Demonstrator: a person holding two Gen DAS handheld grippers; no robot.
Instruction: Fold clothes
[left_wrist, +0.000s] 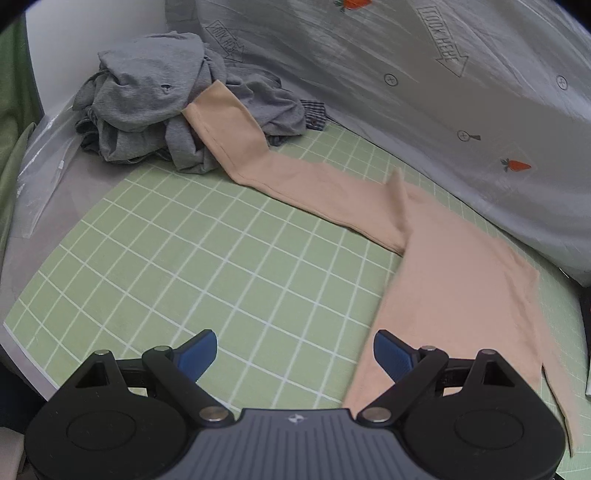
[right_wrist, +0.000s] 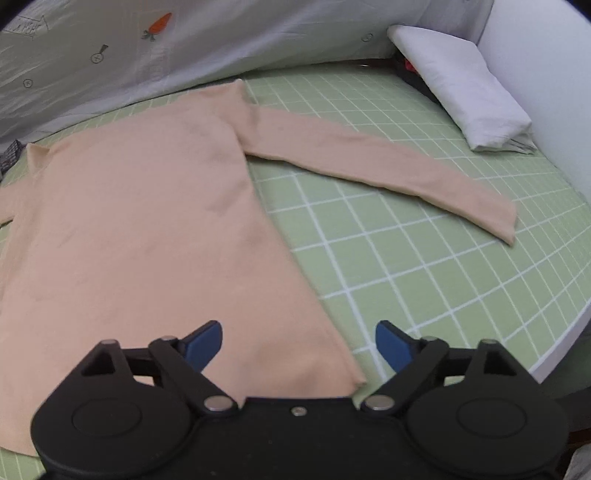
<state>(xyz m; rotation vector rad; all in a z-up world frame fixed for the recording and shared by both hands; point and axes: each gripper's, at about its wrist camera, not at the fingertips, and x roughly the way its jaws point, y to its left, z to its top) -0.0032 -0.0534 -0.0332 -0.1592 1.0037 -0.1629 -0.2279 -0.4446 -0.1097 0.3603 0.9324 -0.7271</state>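
A peach long-sleeved top (right_wrist: 140, 229) lies spread flat on the green checked mat (right_wrist: 424, 258). One sleeve (right_wrist: 388, 166) stretches out to the right. In the left wrist view the other sleeve (left_wrist: 295, 177) runs left, and its cuff rests against a heap of grey clothes (left_wrist: 155, 107). My left gripper (left_wrist: 295, 354) hangs open over the mat just left of the top's body (left_wrist: 454, 280), holding nothing. My right gripper (right_wrist: 299, 347) is open above the top's lower right hem corner, with no cloth pinched between its blue pads (right_wrist: 205, 345).
A grey quilt (left_wrist: 424, 92) printed with carrots and arrows borders the far side of the mat. A folded white cloth (right_wrist: 461, 85) sits at the far right by a white wall. Clear plastic (left_wrist: 40, 166) lies at the left edge beside green fabric.
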